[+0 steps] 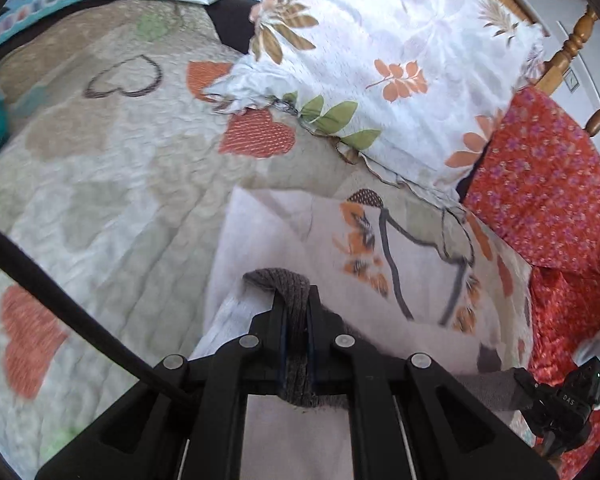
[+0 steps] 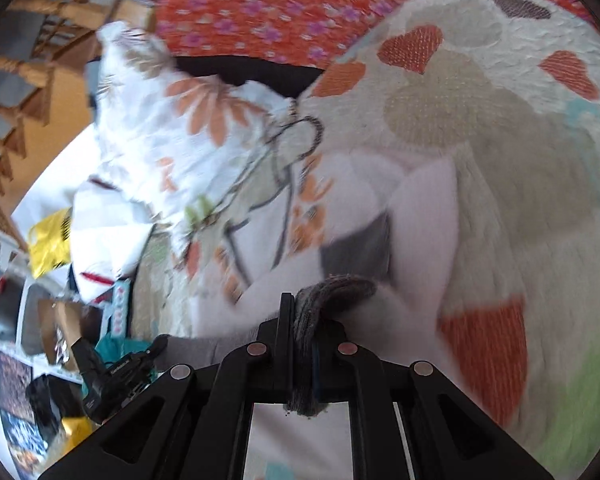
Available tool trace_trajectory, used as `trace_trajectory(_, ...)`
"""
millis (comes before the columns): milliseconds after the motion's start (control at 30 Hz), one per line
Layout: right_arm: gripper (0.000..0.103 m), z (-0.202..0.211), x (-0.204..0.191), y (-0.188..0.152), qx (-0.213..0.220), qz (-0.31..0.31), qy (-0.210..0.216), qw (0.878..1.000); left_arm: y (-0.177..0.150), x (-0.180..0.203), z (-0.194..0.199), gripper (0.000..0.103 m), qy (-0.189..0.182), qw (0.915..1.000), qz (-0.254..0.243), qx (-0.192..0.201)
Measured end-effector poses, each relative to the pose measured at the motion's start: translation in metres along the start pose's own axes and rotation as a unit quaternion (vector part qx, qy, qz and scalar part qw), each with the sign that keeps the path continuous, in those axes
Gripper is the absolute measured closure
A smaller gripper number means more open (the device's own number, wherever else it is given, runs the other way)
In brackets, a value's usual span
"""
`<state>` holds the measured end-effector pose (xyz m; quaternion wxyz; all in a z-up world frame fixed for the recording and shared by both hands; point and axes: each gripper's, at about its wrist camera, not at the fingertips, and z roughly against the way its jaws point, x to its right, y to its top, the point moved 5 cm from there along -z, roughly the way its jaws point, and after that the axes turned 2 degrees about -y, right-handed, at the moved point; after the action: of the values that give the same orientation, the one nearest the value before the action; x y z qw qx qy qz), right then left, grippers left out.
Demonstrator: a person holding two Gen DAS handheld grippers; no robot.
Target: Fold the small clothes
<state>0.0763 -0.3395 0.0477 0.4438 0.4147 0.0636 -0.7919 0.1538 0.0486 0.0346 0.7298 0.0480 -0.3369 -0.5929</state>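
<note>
Two grippers: both grip the same white garment by its grey ribbed band
Left gripper (image 1: 298,312): jaws pinched narrow on a bunched fold of the grey band (image 1: 290,284), which runs back between the fingers
Right gripper (image 2: 306,316): jaws likewise pressed together on the grey band (image 2: 332,286), the knit bulging over the fingertips
Garment (image 1: 380,280): white cloth printed with orange flowers and grey stems; in the left wrist view it spreads ahead of the jaws over the quilt
Garment seen from the right wrist (image 2: 268,232): draped between the jaws and the pillow, with a dark grey patch (image 2: 356,248) just ahead of the fingertips
Quilt (image 1: 112,184): cream, stitched with orange, tan and green hearts
Pillow (image 1: 400,60): white with leaf print, lying beyond the garment
Red cloth (image 1: 540,184): flowered, beside the pillow
Other gripper in view: the right one shows at the lower right edge of the left wrist view (image 1: 560,412)
Focus: both views are blurred
</note>
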Motion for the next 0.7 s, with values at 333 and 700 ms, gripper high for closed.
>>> trace_trajectory(333, 0.043, -0.03, 0.037, 0.059, 0.042, -0.045, 0.0, 0.998, 0.036, -0.022, -0.024, 0.053, 0.022, 0.999, 0.023, 0.03)
trace_trajectory(700, 0.043, -0.012, 0.013, 0.041, 0.041, 0.054, -0.071, 0.995, 0.02, -0.054, 0.008, 0.047, 0.049, 0.9986, 0.014, 0.018)
